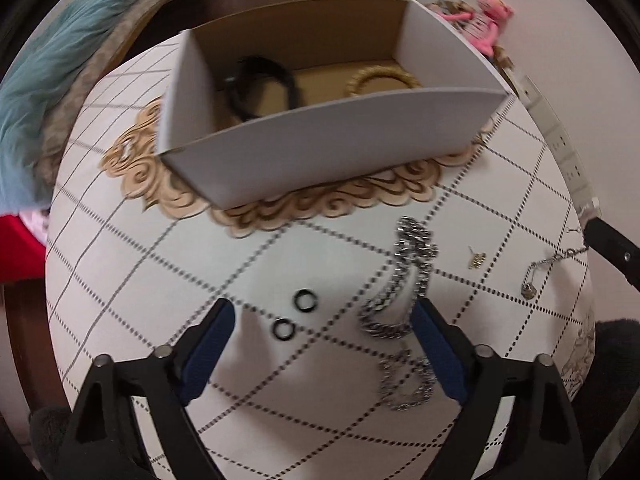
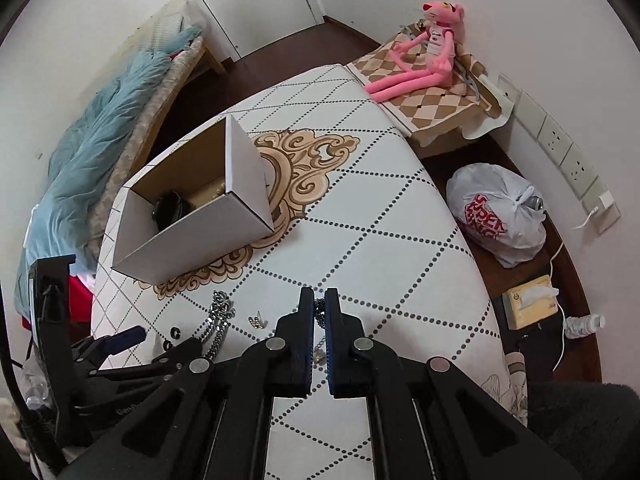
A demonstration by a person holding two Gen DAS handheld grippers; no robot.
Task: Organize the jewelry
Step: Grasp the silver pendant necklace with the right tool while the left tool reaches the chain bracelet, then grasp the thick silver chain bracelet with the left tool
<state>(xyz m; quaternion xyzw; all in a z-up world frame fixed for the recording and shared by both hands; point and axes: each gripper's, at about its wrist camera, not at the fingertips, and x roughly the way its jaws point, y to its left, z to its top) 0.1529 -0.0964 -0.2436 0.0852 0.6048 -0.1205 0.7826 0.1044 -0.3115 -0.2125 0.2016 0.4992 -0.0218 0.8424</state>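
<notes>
A white cardboard box (image 1: pixel 320 148) stands on the patterned table (image 1: pixel 280 264); a black bracelet (image 1: pixel 260 84) and a gold bangle (image 1: pixel 380 80) lie in it. My left gripper (image 1: pixel 324 316) is open just above the table. Two black rings (image 1: pixel 304 301) (image 1: pixel 283 329) lie between its fingers, and a heavy silver chain (image 1: pixel 404 300) lies by its right finger. A small gold earring (image 1: pixel 477 260) and a thin pendant necklace (image 1: pixel 536 276) lie further right. My right gripper (image 2: pixel 319 300) is shut on the thin necklace (image 2: pixel 319 312), whose pendant (image 2: pixel 319 355) hangs between the fingers.
The box also shows in the right wrist view (image 2: pixel 192 216). A pink plush toy (image 2: pixel 424 56) sits on a checked stand at the back right. A white plastic bag (image 2: pixel 496 212), a tissue box (image 2: pixel 528 300) and a bottle (image 2: pixel 582 325) lie right of the table. A bed with a blue blanket (image 2: pixel 92 152) is left.
</notes>
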